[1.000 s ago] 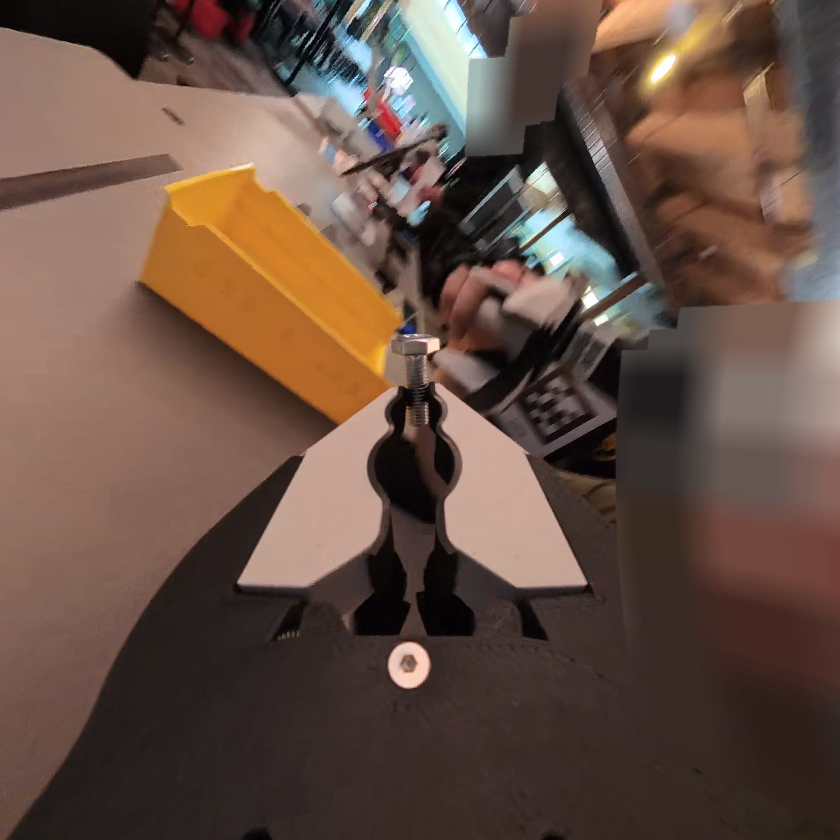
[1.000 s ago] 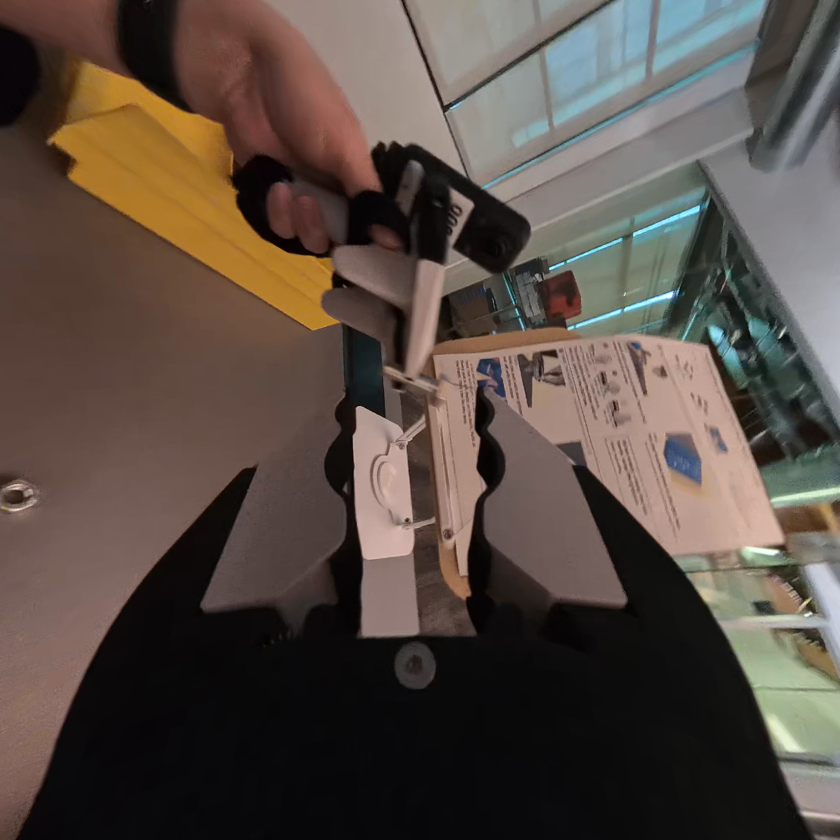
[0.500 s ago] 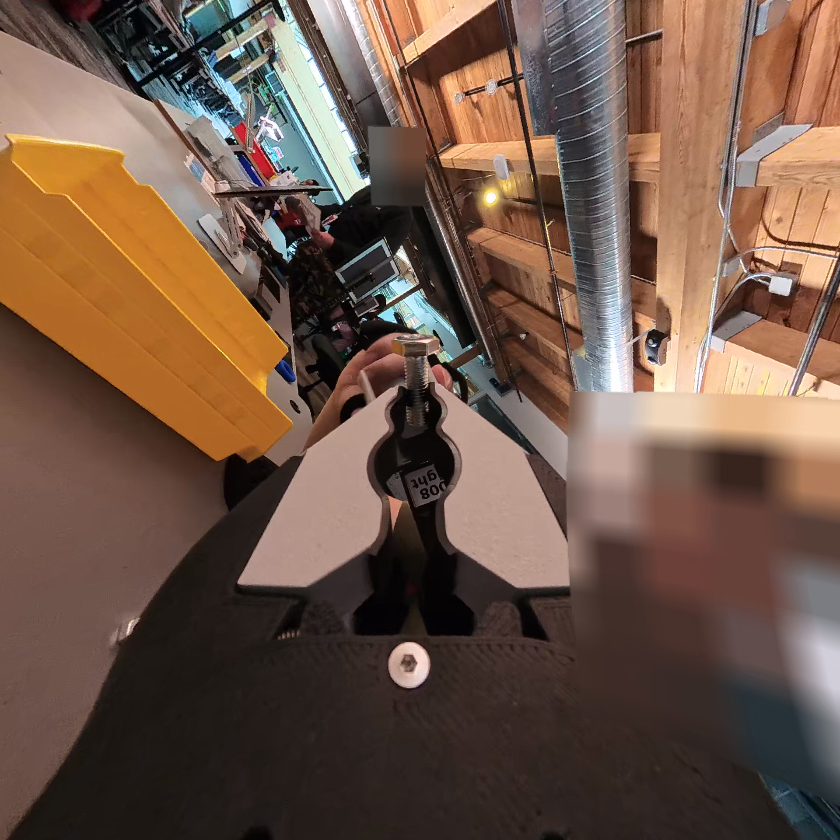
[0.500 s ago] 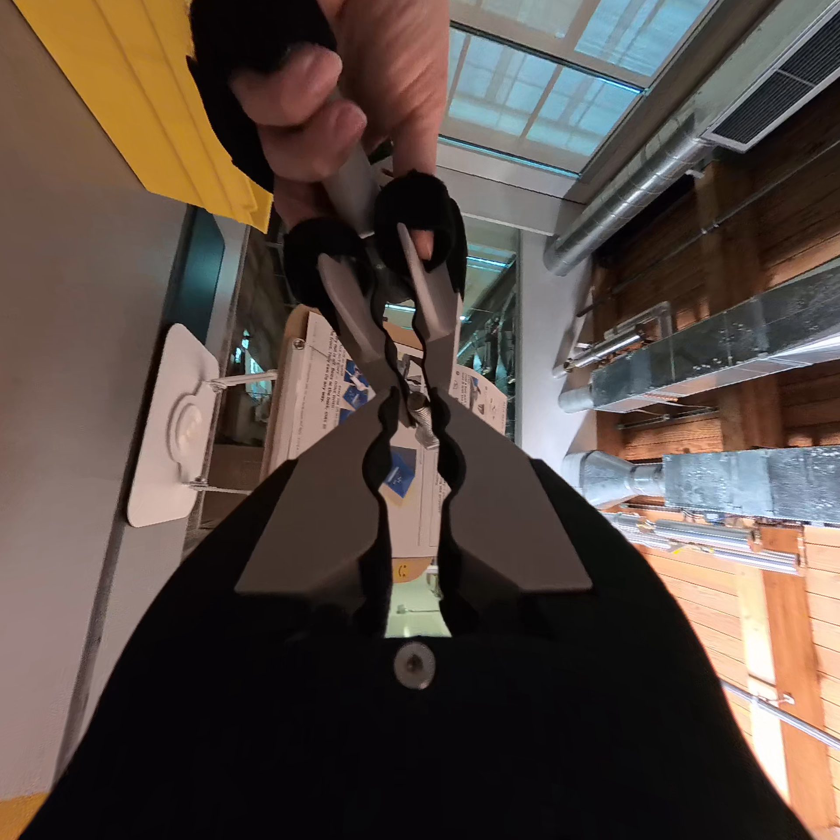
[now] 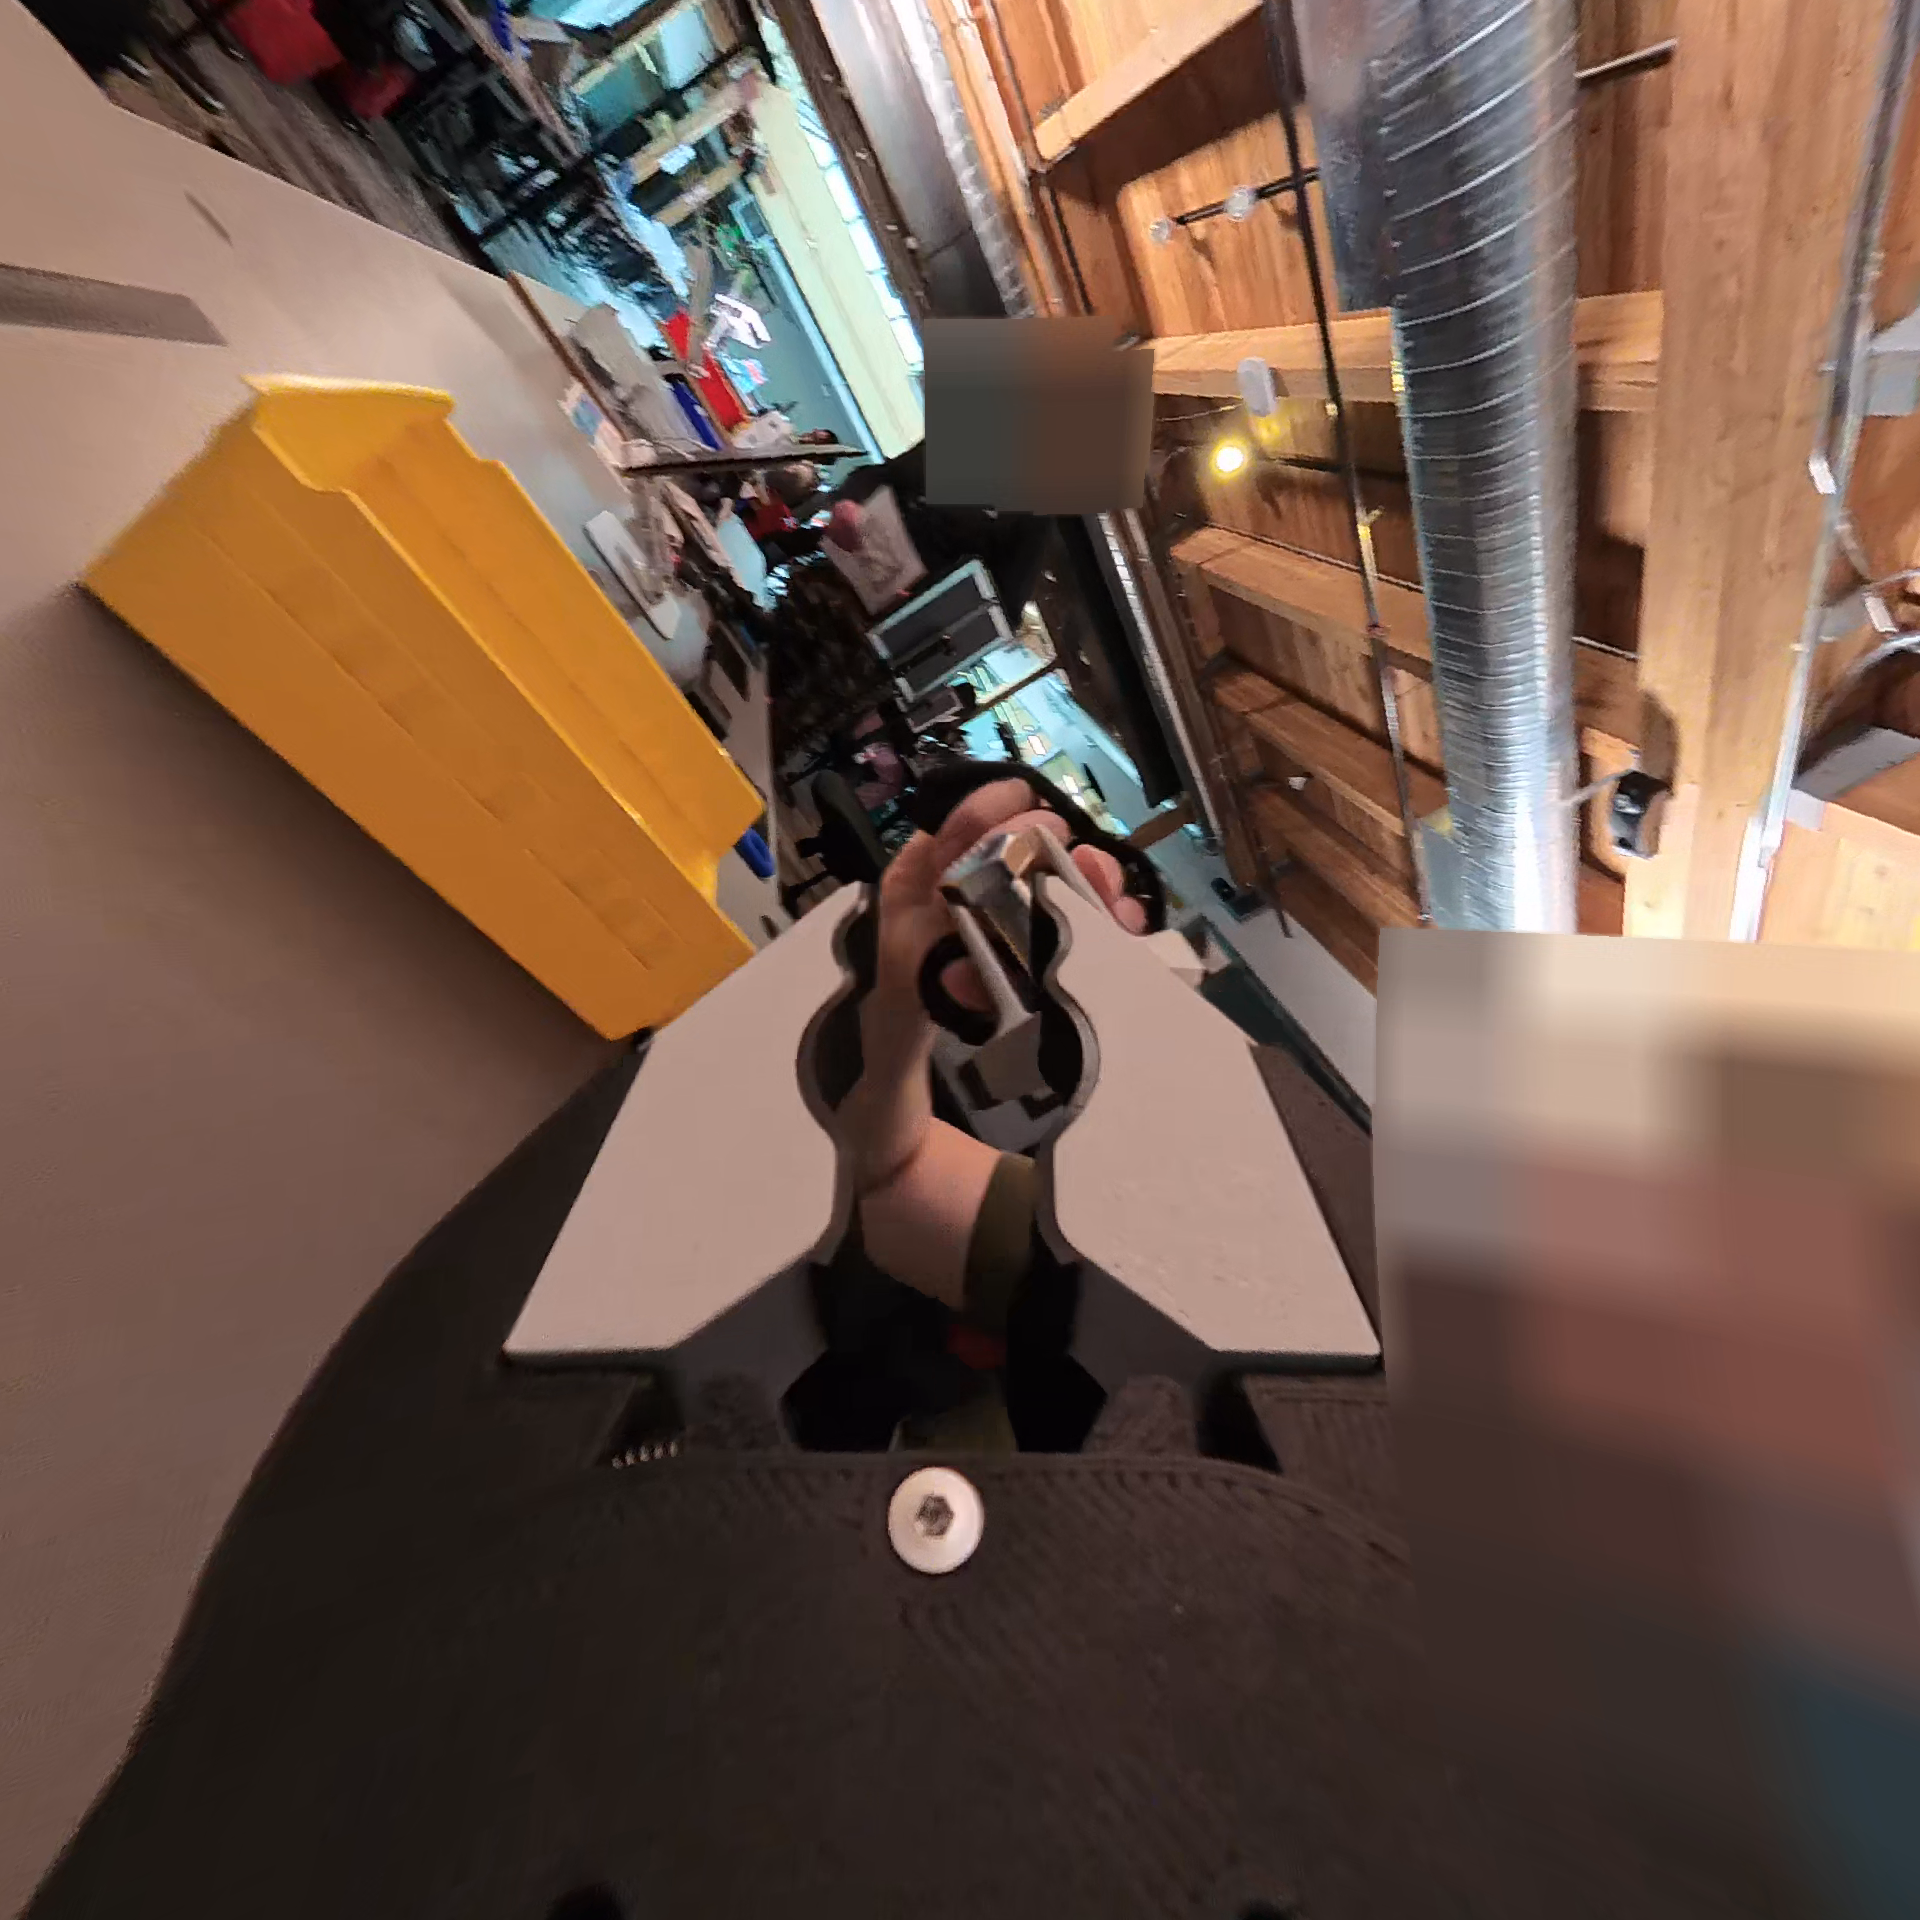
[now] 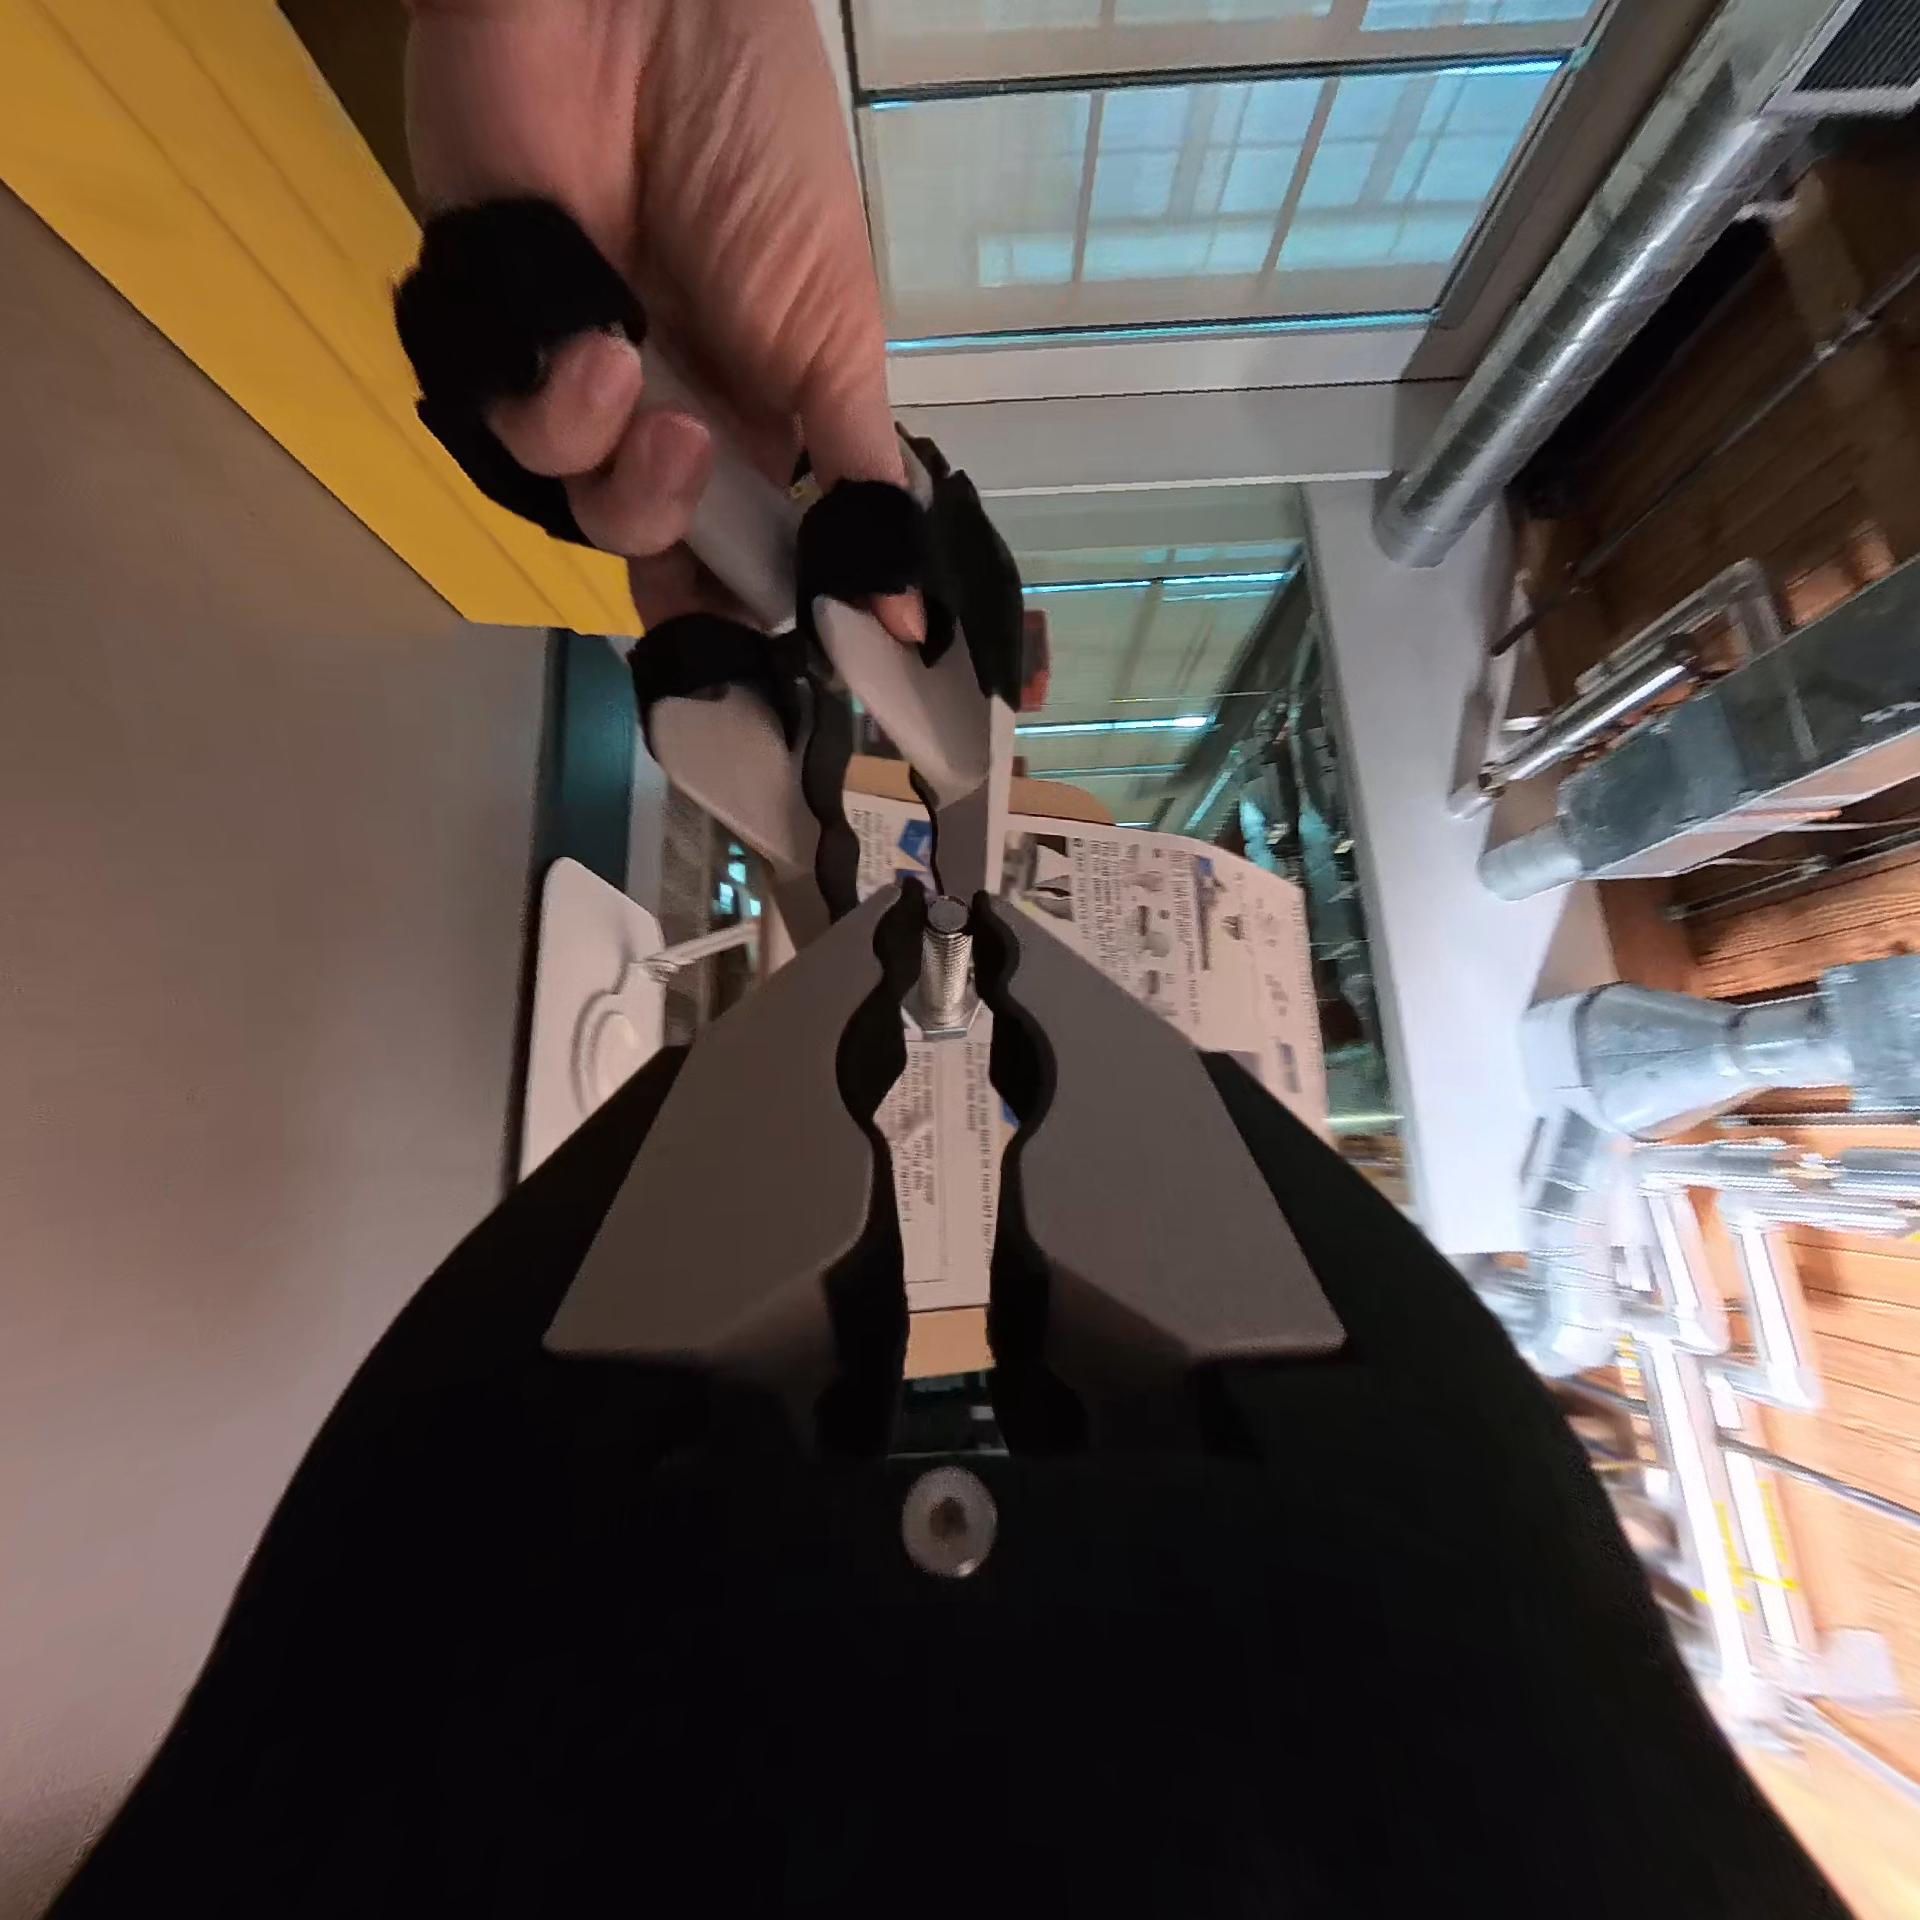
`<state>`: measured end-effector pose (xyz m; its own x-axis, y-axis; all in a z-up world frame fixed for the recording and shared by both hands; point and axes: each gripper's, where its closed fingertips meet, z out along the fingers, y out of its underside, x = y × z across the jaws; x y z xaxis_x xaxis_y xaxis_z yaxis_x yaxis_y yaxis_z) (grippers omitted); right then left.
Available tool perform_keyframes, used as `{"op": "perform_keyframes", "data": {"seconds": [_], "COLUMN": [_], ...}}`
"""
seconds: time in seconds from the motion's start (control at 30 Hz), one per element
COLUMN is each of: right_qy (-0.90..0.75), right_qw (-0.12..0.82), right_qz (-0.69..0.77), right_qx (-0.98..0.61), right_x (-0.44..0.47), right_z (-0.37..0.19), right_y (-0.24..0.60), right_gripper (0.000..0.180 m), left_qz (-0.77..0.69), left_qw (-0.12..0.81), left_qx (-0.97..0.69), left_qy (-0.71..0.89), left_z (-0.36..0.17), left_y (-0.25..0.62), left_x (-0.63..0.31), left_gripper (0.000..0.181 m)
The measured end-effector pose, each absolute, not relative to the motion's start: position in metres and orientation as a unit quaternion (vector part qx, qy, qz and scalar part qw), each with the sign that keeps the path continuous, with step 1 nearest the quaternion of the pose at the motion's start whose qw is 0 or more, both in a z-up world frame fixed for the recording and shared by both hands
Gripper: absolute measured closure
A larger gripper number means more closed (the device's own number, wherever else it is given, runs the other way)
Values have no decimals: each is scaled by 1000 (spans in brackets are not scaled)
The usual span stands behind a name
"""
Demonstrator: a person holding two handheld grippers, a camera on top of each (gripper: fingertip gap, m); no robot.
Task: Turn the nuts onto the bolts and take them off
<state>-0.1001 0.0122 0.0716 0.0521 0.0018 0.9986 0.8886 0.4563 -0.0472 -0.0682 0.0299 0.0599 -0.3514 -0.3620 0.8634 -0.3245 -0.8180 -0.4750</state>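
Note:
A silver hex bolt (image 6: 943,982) sits between the jaws of my right gripper (image 6: 940,914), which is shut on it. The hex head faces the right camera and the threaded end points away. My left gripper (image 5: 951,914) is open and empty. In the right wrist view, the left gripper (image 6: 914,878) shows just beyond the bolt's threaded end, held by a hand (image 6: 665,260). In the left wrist view, the bolt (image 5: 989,860) shows blurred beyond the open jaws, held by the right gripper's fingers (image 5: 992,982). No nut is in view.
A yellow bin (image 5: 416,644) stands on the beige table (image 5: 208,1039) to the left, and also shows in the right wrist view (image 6: 208,208). A clipboard with a printed sheet (image 6: 1143,935) and a white stand (image 6: 582,997) are behind the grippers.
The left gripper held the bolt by its thread and has opened and let go. The right gripper came up to the bolt and closed on it.

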Motion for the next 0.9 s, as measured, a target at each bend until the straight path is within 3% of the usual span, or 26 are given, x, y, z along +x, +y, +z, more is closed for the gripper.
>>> {"op": "perform_keyframes", "data": {"seconds": [0.03, 0.3, 0.6, 0.9], "right_qy": [-590, -572, -486, -445], "right_qw": [619, 591, 416, 370], "right_qz": [-338, -63, 214, 271], "right_qx": [-393, -566, -738, -769], "right_x": [-101, -121, -140, -131], "right_z": [69, 25, -75, -99], "right_y": [13, 24, 38, 42], "right_gripper": [173, 172, 172, 171], "left_qz": [-755, -655, -560, -486], "left_qw": [26, 191, 373, 475], "left_qx": [-582, -665, -672, -634], "left_qy": [301, 304, 311, 368], "left_z": [56, 52, 90, 124], "left_y": [36, 95, 128, 114], "left_x": [-68, -98, -140, -156], "left_gripper": [152, 148, 146, 147]}}
